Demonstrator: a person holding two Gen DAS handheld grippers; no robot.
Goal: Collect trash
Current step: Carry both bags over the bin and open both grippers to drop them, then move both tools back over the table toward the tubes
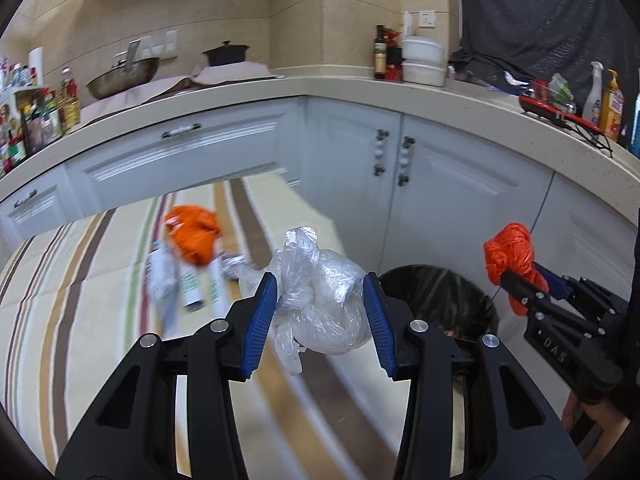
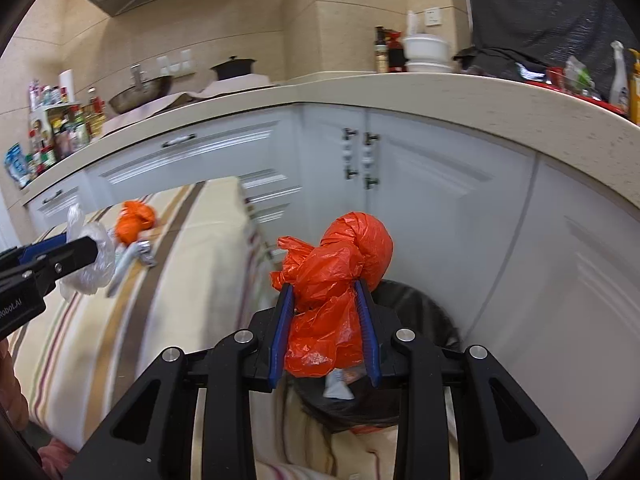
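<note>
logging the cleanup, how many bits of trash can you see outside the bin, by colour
orange plastic bags: 2, one in the right gripper (bag), one on the striped cloth
clear plastic bag: 1, in the left gripper (bag)
white wrappers on the cloth: about 3, blurred
total: about 6

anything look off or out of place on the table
Yes: an orange bag and some wrappers lie loose on the striped cloth, not in the bin.
</note>
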